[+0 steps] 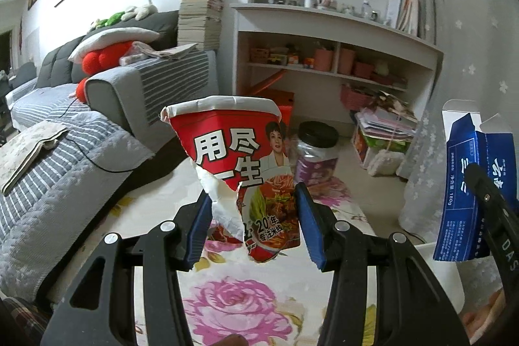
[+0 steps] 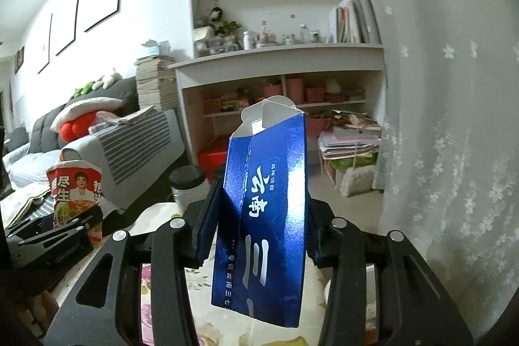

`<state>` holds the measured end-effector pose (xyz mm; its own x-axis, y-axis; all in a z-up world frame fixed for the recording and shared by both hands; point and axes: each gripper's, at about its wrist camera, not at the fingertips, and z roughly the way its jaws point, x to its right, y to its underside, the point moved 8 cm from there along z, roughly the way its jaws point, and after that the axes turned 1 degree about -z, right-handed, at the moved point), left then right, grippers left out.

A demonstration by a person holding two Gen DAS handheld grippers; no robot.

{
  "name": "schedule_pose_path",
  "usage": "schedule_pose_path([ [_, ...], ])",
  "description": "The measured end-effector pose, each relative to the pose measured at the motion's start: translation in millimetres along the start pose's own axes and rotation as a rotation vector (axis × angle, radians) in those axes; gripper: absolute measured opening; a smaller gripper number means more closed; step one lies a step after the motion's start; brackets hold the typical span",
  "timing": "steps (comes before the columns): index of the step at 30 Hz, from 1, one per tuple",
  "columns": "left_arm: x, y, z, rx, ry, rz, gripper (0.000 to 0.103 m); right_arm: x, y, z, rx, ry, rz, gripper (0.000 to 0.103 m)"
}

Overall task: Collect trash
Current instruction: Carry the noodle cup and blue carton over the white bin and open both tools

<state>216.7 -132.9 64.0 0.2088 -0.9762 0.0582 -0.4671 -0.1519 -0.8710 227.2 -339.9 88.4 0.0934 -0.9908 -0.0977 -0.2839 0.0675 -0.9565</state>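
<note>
With both pieces of rubbish already off the tabletop, the step in hand looks like the carry: each claw has its load and neither has reached a bin. The left gripper is clenched on the torn red noodle cup, its blue pads pinching the crumpled lower half while the white rim stands up beyond the fingertips. The right gripper is clamped on the blue carton, which rises upright past its tips with the top flaps standing open; the same carton shows at the far right of the left claw's view, so the two hands travel side by side.

Below and behind both claws lies the floral tablecloth. Just to the right of the left claw, under the carton, sits a white container; it may be the bin, but only a corner of its wall shows and its inside is hidden. The next move calls for finding that receptacle, bringing each item over its mouth, and releasing one at a time.

Ahead of the left claw, past the cup, stands a clear jar with a black lid, lid on, apparently holding something pale and purple. The cup looks empty and ripped down one side; the carton's open mouth shows nothing inside.
</note>
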Motion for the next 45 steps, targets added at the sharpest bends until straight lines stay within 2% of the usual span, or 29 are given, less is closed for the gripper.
schedule_pose_path([
  [11,73.4,10.7,2.2,-0.012,0.064,0.075,0.050,71.8,1.4,-9.2,0.001,0.090,0.058,0.043],
  [19,141.6,24.2,4.9,-0.029,0.132,0.136,0.050,138.8,15.8,-5.3,-0.078,0.159,0.146,0.045],
  [21,161.2,29.3,6.5,-0.037,0.153,0.154,0.050,150.2,23.2,0.3,-0.129,0.161,0.156,0.049],
  [22,167.7,31.2,6.9,-0.041,0.161,0.159,0.050,157.0,27.4,1.7,-0.146,0.175,0.166,0.055],
  [23,177.3,34.0,7.9,-0.047,0.172,0.167,0.050,165.0,30.5,1.1,-0.152,0.194,0.181,0.069],
  [25,193.1,38.7,9.5,-0.057,0.190,0.179,0.050,179.8,32.2,-3.0,-0.151,0.233,0.207,0.082],
  [34,269.7,64.4,19.1,-0.152,0.311,0.238,0.051,263.7,34.1,-46.0,-0.085,0.403,0.398,0.094],
  [39,303.8,76.6,19.3,-0.206,0.382,0.265,0.060,296.4,33.5,-69.2,-0.035,0.485,0.465,0.096],
  [45,309.6,73.8,7.6,-0.180,0.405,0.292,0.079,314.0,38.9,-81.6,-0.037,0.535,0.500,0.096],
])
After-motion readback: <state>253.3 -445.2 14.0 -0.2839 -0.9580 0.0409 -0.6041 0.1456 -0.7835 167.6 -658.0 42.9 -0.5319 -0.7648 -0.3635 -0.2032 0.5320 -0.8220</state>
